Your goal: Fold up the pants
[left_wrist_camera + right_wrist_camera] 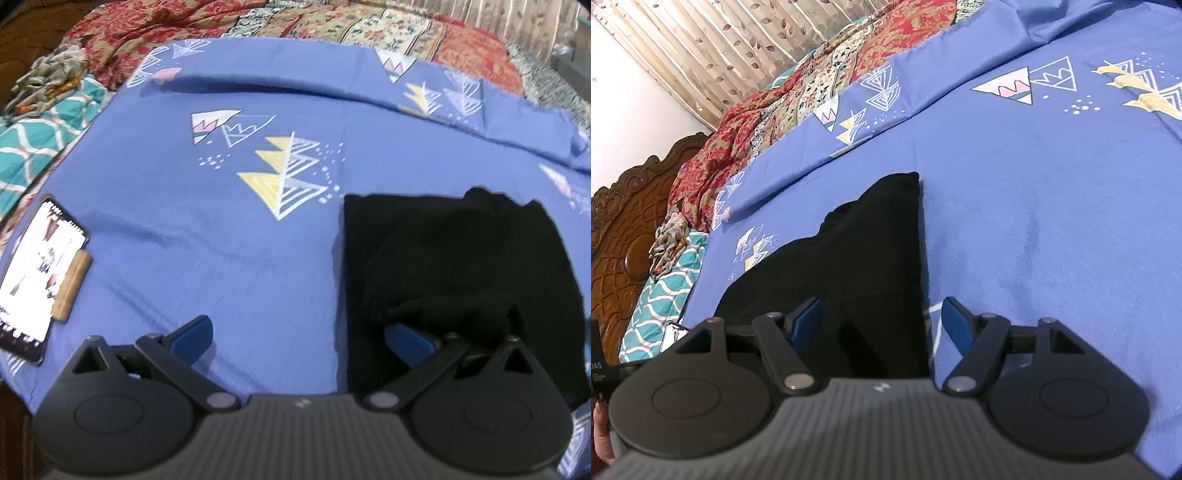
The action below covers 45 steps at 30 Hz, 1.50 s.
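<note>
The black pants lie folded in a compact shape on the blue patterned bedsheet. In the left wrist view they fill the right side. My left gripper stands open wide; its left finger hovers over bare sheet and its right finger is over the near left part of the pants. In the right wrist view the pants run away from the camera to a pointed corner. My right gripper is open, with the pants' right edge lying between its fingers and no pad pressing on the cloth.
A phone with a lit screen leans on a small wooden stand at the sheet's left edge. A teal quilt and a red floral blanket border the sheet. A carved wooden headboard and curtains stand beyond.
</note>
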Available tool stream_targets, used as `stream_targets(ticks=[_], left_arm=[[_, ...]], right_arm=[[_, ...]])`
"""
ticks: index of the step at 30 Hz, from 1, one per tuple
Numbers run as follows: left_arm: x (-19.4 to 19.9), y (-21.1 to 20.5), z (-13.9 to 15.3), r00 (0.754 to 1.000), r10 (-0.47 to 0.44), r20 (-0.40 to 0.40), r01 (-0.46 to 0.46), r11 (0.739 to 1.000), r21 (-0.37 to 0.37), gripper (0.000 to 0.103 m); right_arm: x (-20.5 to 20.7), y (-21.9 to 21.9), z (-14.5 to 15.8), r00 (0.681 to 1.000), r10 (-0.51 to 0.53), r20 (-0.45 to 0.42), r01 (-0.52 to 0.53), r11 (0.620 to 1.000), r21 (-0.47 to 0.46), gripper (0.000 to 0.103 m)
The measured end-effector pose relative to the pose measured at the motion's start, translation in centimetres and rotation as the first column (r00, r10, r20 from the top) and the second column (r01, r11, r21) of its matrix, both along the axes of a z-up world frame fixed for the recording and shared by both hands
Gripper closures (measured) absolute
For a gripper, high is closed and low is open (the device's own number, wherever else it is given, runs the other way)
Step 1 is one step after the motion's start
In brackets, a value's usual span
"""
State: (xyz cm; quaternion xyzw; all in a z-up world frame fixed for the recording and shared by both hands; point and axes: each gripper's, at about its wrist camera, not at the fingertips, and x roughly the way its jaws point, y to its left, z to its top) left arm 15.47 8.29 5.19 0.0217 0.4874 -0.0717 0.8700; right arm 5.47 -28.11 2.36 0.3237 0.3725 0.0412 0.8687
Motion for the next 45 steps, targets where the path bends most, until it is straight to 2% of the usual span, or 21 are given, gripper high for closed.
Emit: stream_targets(ticks=[5, 12, 14, 17, 19, 22, 25, 27, 29, 31, 32, 33, 34, 36, 37, 39, 42, 45], left_arm=[[0.6, 0.5, 0.2, 0.999, -0.026, 0.02, 0.027, 0.999, -0.036, 0.0], [1.0, 3.3, 0.5, 0.999, 0.027, 0.02, -0.025, 0.994, -0.104, 0.0], [1.2, 4.9, 0.8, 0.998, 0.067, 0.012, -0.064, 0.984, -0.167, 0.0], [1.9, 6.8, 1.4, 0.992, 0.123, -0.013, -0.121, 0.943, -0.309, 0.0], [2.4, 6.2, 1.3, 0.995, 0.094, -0.033, -0.1, 0.931, -0.352, 0.0], [2.7, 2.8, 0.3, 0.999, -0.007, -0.043, -0.007, 0.951, -0.31, 0.0], [2.8, 0.2, -1.8, 0.99, -0.105, -0.098, 0.069, 0.946, -0.315, 0.0], [3.0, -0.7, -3.5, 0.977, -0.148, -0.157, 0.078, 0.921, -0.382, 0.0], [3.1, -0.8, -5.3, 0.965, -0.158, -0.209, 0.038, 0.874, -0.484, 0.0], [3.0, -1.0, -5.7, 0.97, -0.146, -0.193, 0.023, 0.848, -0.529, 0.0], [3.1, -1.3, -5.6, 0.972, -0.147, -0.181, 0.026, 0.838, -0.545, 0.007], [3.2, -1.5, -5.3, 0.975, -0.144, -0.17, 0.027, 0.833, -0.552, 0.012], [3.2, -1.9, -4.7, 0.978, -0.143, -0.149, 0.039, 0.834, -0.551, 0.014], [3.4, -2.7, -3.3, 0.982, -0.164, -0.096, 0.088, 0.838, -0.538, 0.024], [3.7, -3.2, -2.3, 0.982, -0.178, -0.062, 0.117, 0.835, -0.537, 0.026], [4.5, -3.8, -0.1, 0.979, -0.206, 0.01, 0.177, 0.816, -0.551, 0.028], [6.8, -5.3, 3.1, 0.969, -0.215, 0.122, 0.247, 0.814, -0.526, 0.028], [9.7, -7.5, 5.7, 0.947, -0.233, 0.219, 0.314, 0.811, -0.494, 0.028]], right_arm=[[0.5, 0.3, -0.3, 1.0, 0.026, -0.012, -0.026, 1.0, 0.004, 0.029], [1.2, 0.5, -0.8, 0.999, 0.043, -0.03, -0.043, 0.999, 0.005, 0.029], [1.2, 0.4, -0.9, 0.998, 0.045, -0.034, -0.045, 0.999, 0.005, 0.029], [1.2, 0.0, -1.2, 0.998, 0.041, -0.041, -0.041, 0.999, 0.012, 0.029], [1.3, 0.0, -1.6, 0.998, 0.039, -0.049, -0.038, 0.999, 0.026, 0.029], [1.3, 0.1, -1.8, 0.998, 0.042, -0.048, -0.04, 0.999, 0.033, 0.029], [1.6, 0.3, -1.7, 0.997, 0.067, -0.042, -0.065, 0.997, 0.033, 0.026], [2.0, 0.3, -1.9, 0.995, 0.091, -0.041, -0.089, 0.995, 0.04, 0.021], [2.7, 0.5, -2.2, 0.992, 0.117, -0.039, -0.115, 0.992, 0.041, 0.019], [3.7, 1.1, -2.5, 0.989, 0.14, -0.038, -0.139, 0.99, 0.026, 0.019], [4.2, 1.7, -2.3, 0.985, 0.168, -0.033, -0.168, 0.986, 0.009, 0.034], [4.8, 2.4, -2.2, 0.977, 0.214, -0.025, -0.214, 0.977, 0.0, 0.067], [5.4, 3.0, -2.0, 0.968, 0.251, -0.028, -0.251, 0.968, -0.002, 0.072], [6.3, 4.2, -0.7, 0.964, 0.267, -0.016, -0.267, 0.958, -0.101, 0.081], [6.6, 4.7, 0.4, 0.957, 0.289, 0.022, -0.283, 0.948, -0.146, 0.082], [7.1, 4.6, 2.7, 0.948, 0.298, 0.113, -0.276, 0.945, -0.179, 0.083], [8.6, 3.4, 6.3, 0.932, 0.259, 0.255, -0.203, 0.953, -0.225, 0.083], [10.7, 1.8, 8.6, 0.91, 0.212, 0.355, -0.114, 0.954, -0.278, 0.083]])
